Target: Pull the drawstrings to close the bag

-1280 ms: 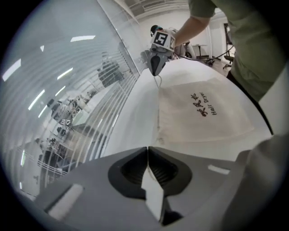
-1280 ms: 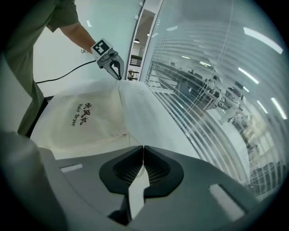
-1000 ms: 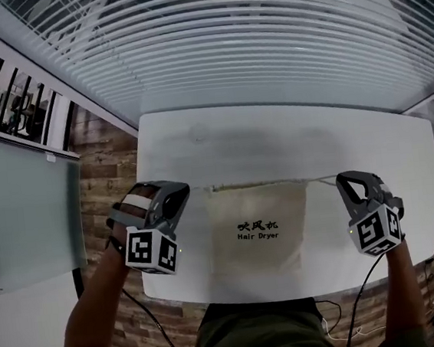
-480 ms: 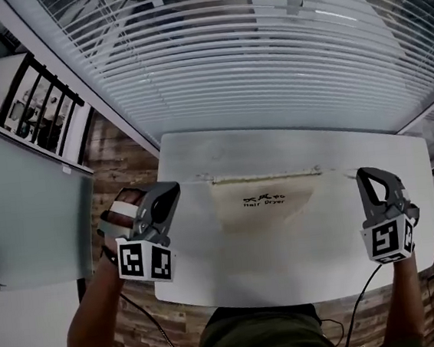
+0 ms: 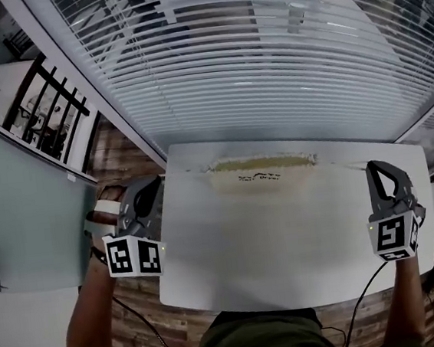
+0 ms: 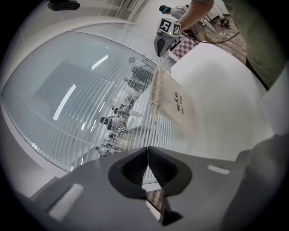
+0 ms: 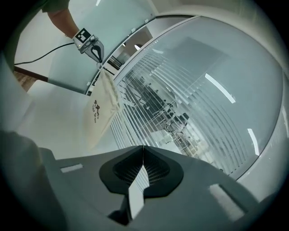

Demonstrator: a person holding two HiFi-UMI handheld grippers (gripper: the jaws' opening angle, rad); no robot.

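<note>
Cream cloth bag [image 5: 259, 174], puckered mouth, thin drawstrings [image 5: 198, 172] (jaws pinching)

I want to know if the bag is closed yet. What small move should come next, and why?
Probably draw the left hand-held gripper and the right hand-held gripper farther apart. Both are shut on the thin drawstring, yet the gathered mouth of the cream cloth bag looks wide, not fully cinched.

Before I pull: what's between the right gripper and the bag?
Head view: only a faint line, likely the drawstring, runs over bare table from bag to right gripper.
</note>
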